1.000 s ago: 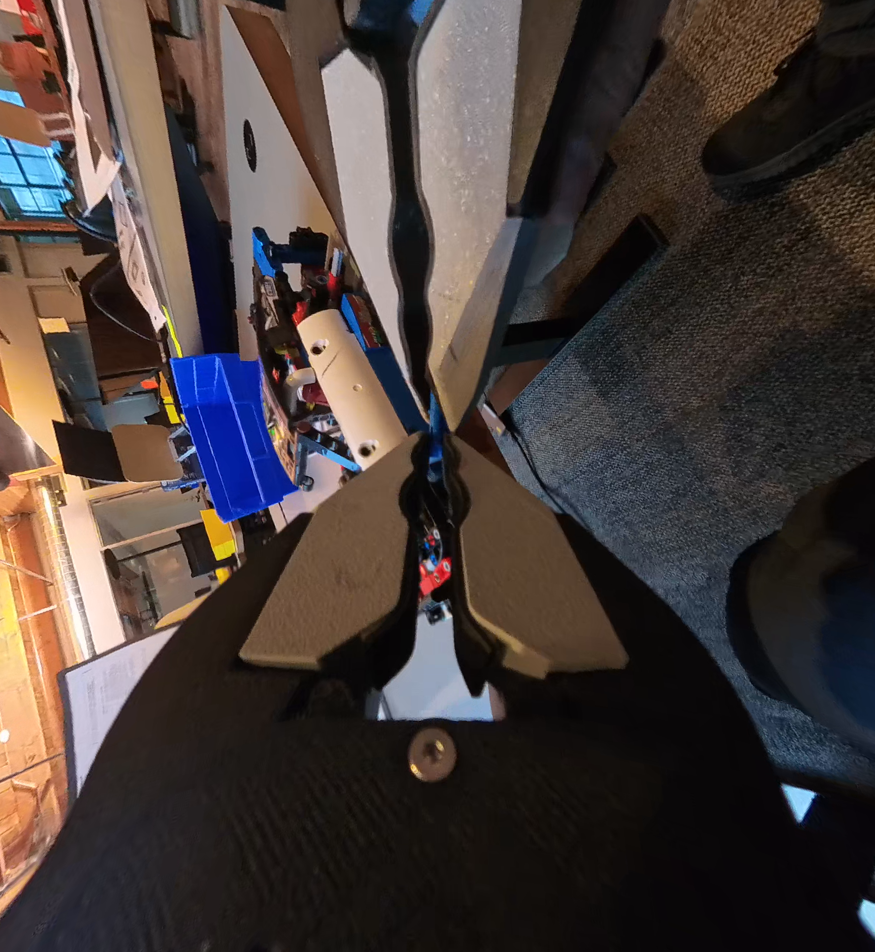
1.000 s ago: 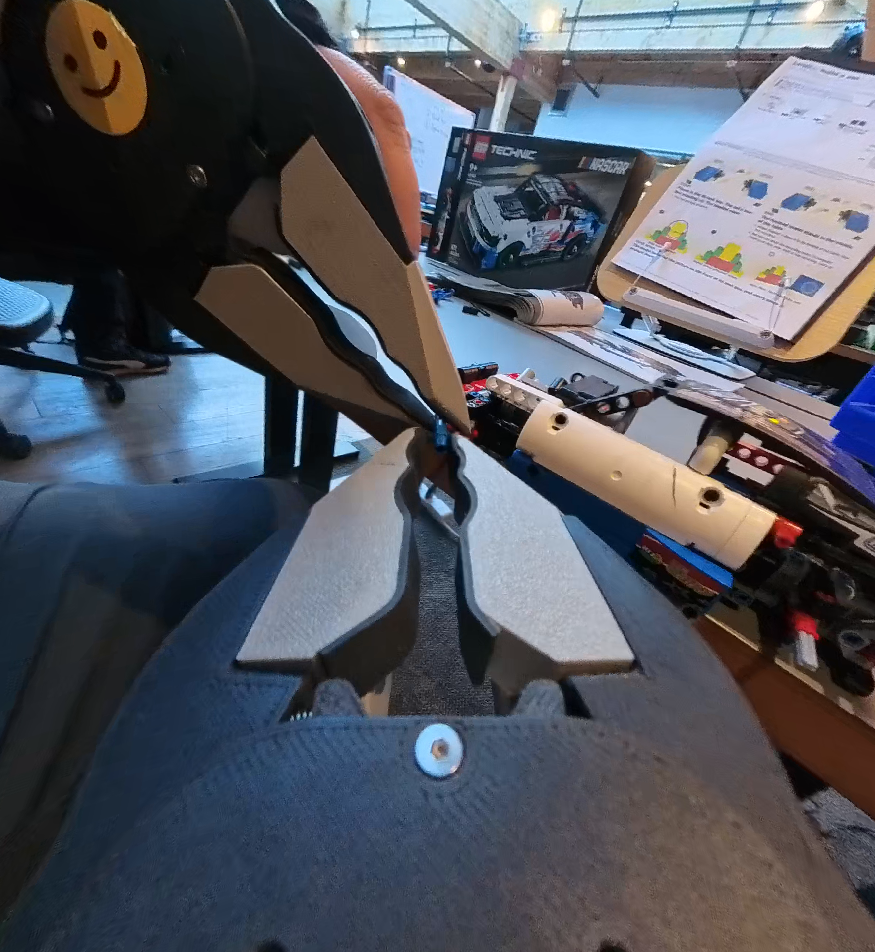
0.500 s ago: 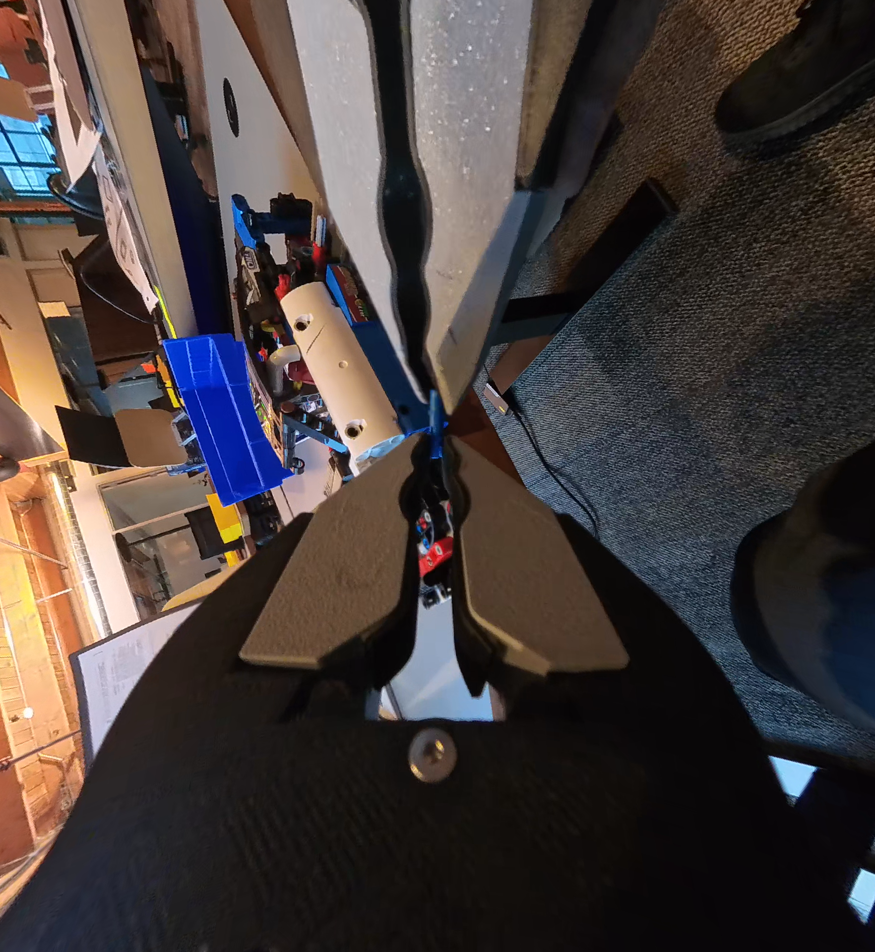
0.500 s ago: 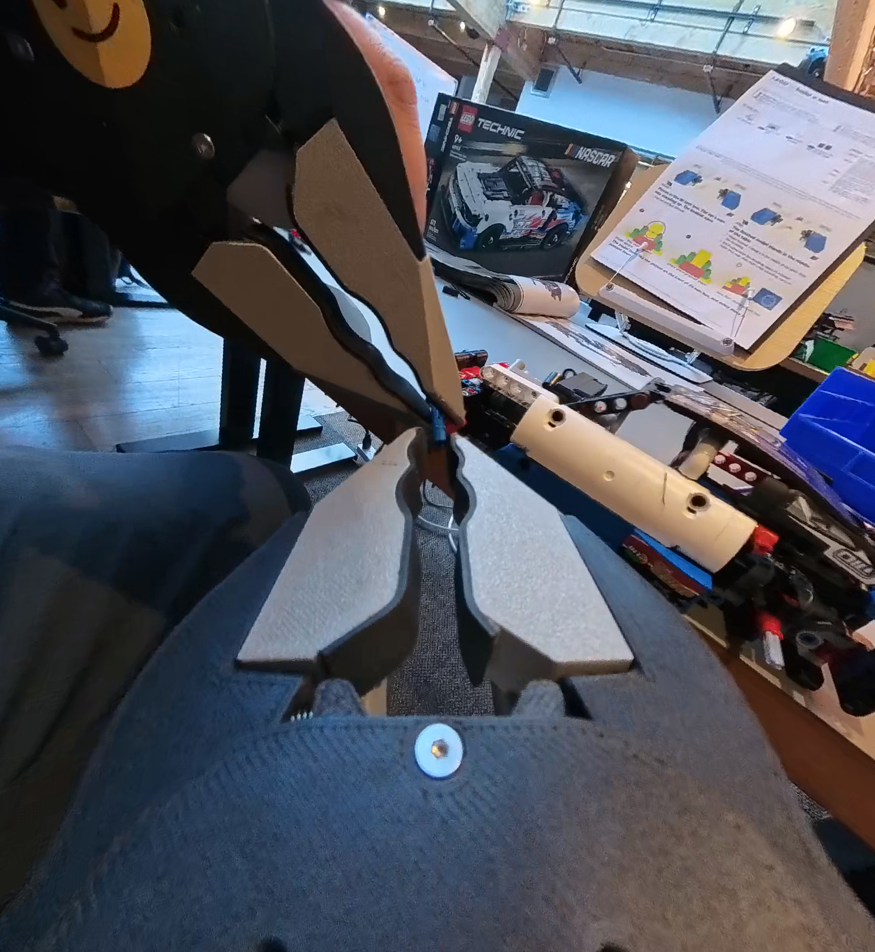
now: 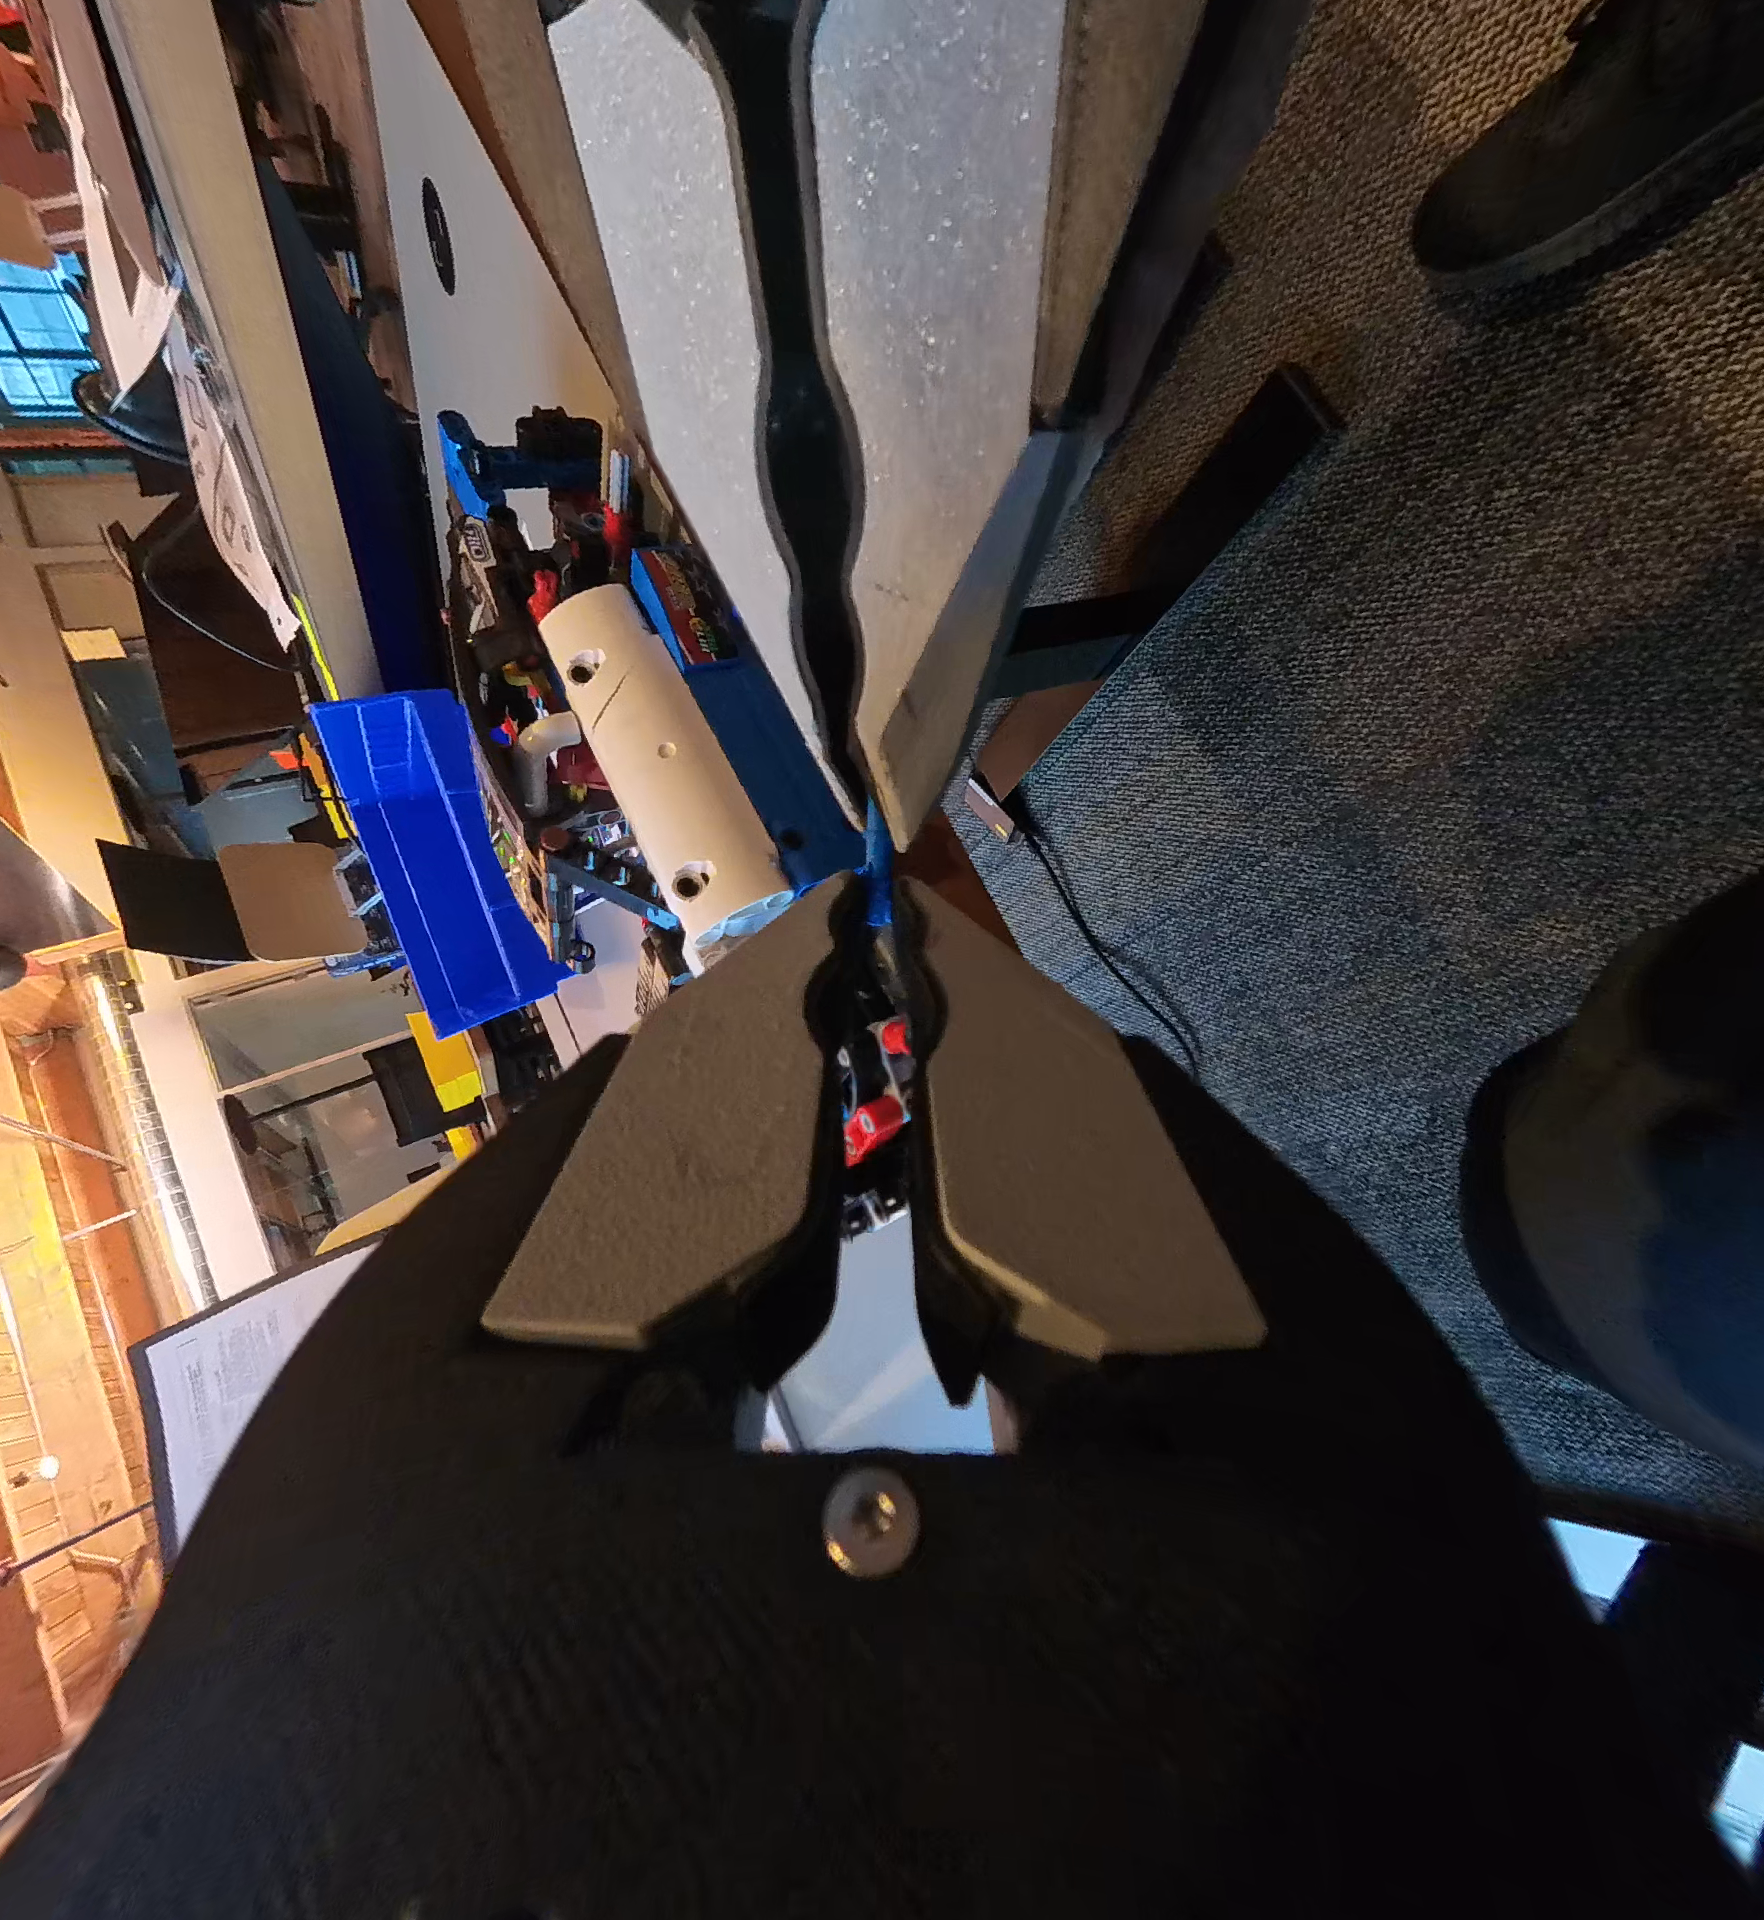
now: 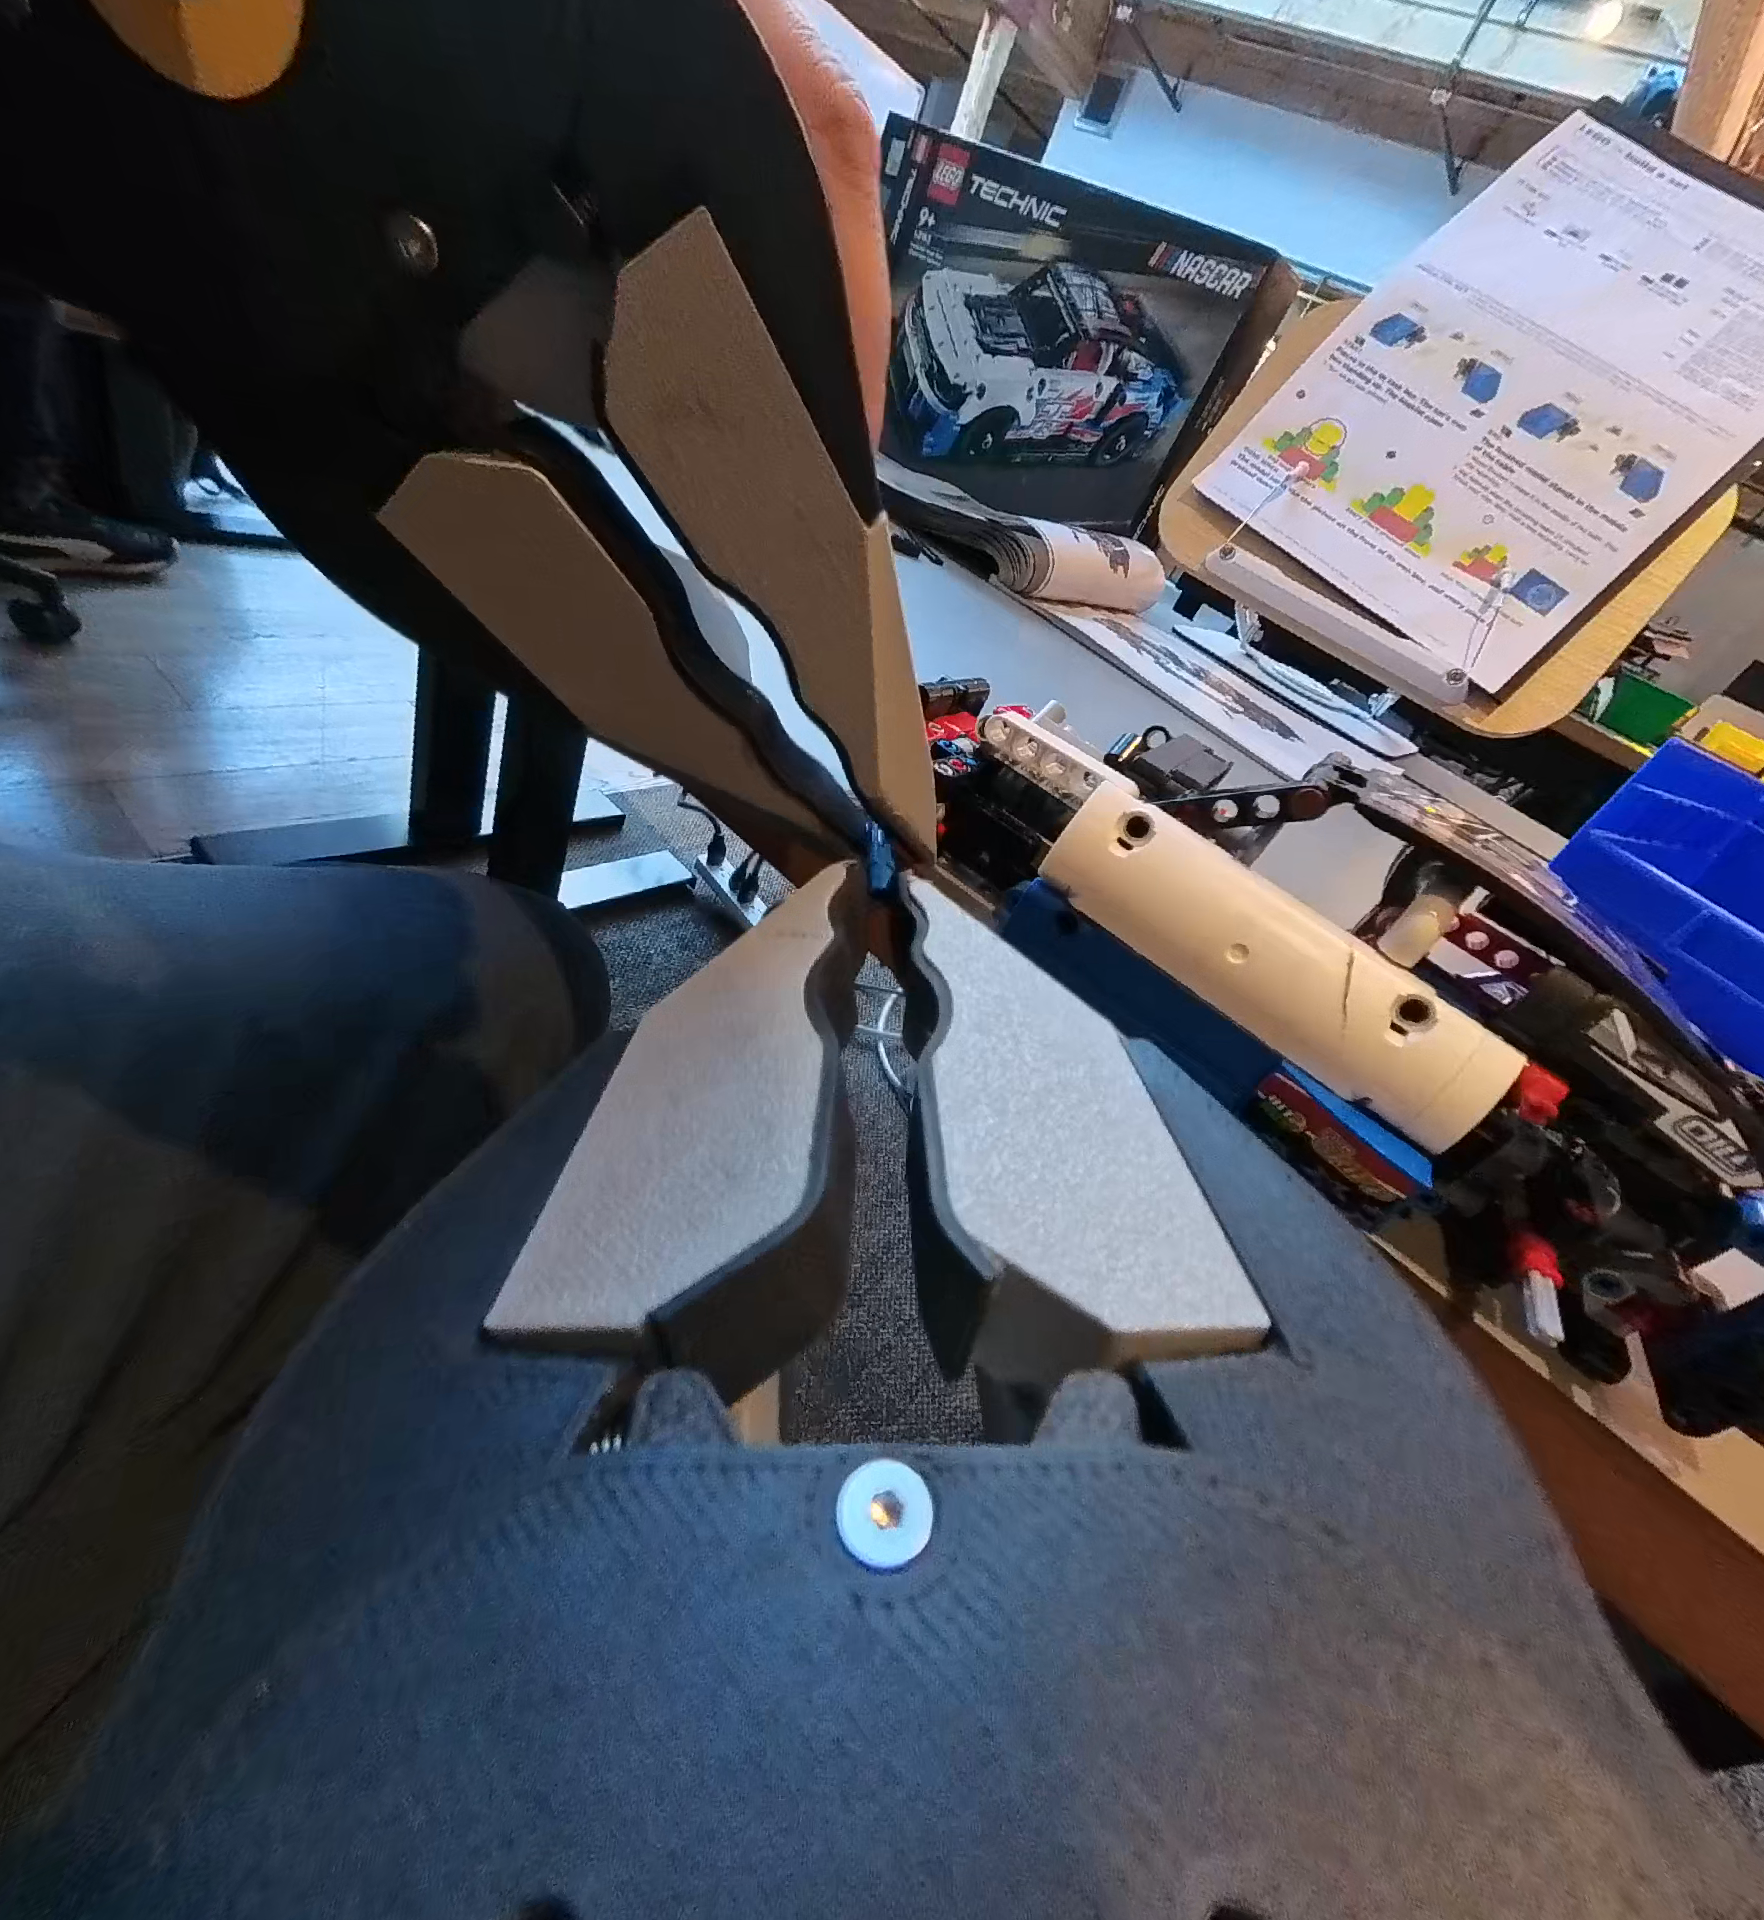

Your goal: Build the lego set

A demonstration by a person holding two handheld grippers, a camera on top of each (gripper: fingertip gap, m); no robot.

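Your left gripper [image 5: 876,902] and right gripper [image 6: 883,883] meet tip to tip just off the table edge [image 6: 1626,1455], both apparently clamped on one small blue piece [image 6: 878,864]. Open carpet [image 5: 1429,727] lies below; the lego car [image 6: 1377,1039] crowds the edge beside them.

over the last second the right hand-held gripper [image 6: 880,902] has tilted so its view looks more down onto the desk [image 6: 971,613], the box [image 6: 1065,343] and sheet [image 6: 1543,405] sliding lower. the left hand-held gripper [image 6: 883,831] now reaches higher out of that view, its yellow badge [image 6: 223,42] nearly gone.
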